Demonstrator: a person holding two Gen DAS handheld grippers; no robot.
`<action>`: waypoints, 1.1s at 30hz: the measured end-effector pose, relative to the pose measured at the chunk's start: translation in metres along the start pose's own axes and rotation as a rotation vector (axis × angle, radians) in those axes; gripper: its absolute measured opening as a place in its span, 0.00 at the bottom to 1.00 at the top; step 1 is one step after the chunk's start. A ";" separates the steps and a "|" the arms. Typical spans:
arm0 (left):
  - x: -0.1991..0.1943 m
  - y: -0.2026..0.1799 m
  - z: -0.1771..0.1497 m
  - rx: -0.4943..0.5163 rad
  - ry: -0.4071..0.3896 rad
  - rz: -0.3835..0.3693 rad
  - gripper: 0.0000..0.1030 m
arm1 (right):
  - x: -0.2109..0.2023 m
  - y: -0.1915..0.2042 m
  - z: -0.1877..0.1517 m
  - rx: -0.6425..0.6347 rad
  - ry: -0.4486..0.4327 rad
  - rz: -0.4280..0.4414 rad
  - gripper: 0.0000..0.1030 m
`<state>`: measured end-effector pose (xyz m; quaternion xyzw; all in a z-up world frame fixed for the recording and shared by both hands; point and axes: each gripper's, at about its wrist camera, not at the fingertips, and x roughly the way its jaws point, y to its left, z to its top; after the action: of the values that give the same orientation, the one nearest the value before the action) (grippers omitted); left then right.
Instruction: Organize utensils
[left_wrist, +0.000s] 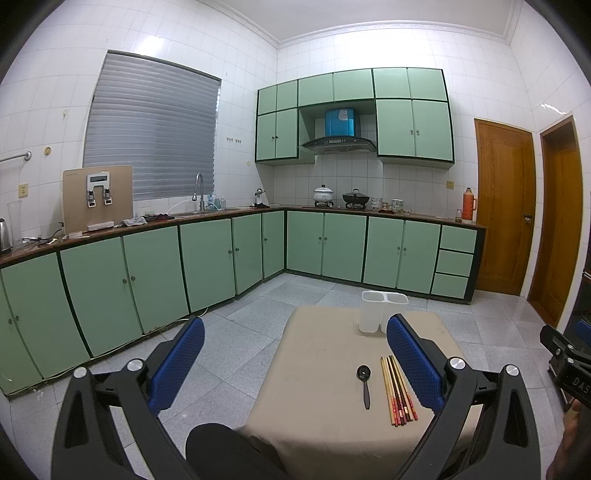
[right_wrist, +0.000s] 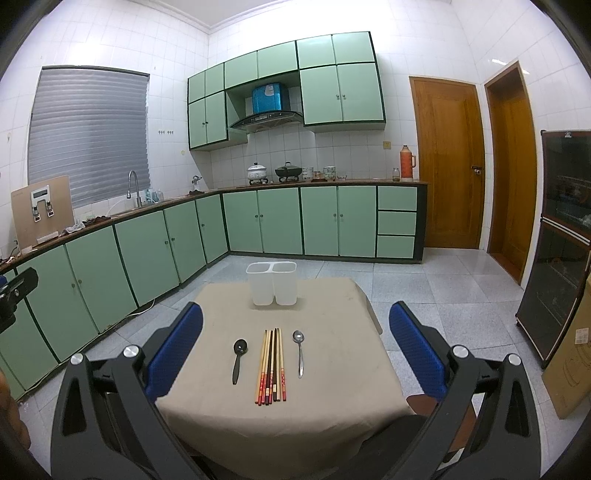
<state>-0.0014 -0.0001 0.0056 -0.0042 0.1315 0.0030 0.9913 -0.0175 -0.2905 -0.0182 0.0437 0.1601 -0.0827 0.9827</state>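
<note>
My main worry is the chopsticks (right_wrist: 270, 366): they lie packed side by side on the worktop (right_wrist: 332, 387), so a pinch could take only some and scatter the rest, or roll them into the black spoon (right_wrist: 238, 360) or the metal spoon (right_wrist: 299, 350) on either side. The white two-compartment holder (right_wrist: 272, 282) at the far edge looks light, and I judge a clumsy drop could tip it. Both tools hover above the near edge, level and pointing forward. My left claw (left_wrist: 295, 363) is spread wide and empty; my right claw (right_wrist: 295, 349) is likewise spread, holding nothing. Nothing is in the holder yet.
</note>
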 end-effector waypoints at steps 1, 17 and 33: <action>0.000 0.000 0.000 -0.001 0.000 -0.001 0.94 | 0.000 -0.001 0.000 0.000 -0.001 -0.001 0.95; -0.002 0.000 0.000 0.003 0.000 0.002 0.94 | -0.001 -0.002 0.000 0.003 -0.001 0.000 0.95; -0.002 0.002 -0.003 0.003 0.009 0.000 0.94 | -0.002 -0.003 -0.001 0.004 0.001 0.000 0.95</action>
<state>-0.0038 0.0015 0.0033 -0.0026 0.1361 0.0025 0.9907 -0.0200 -0.2926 -0.0184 0.0455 0.1605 -0.0833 0.9825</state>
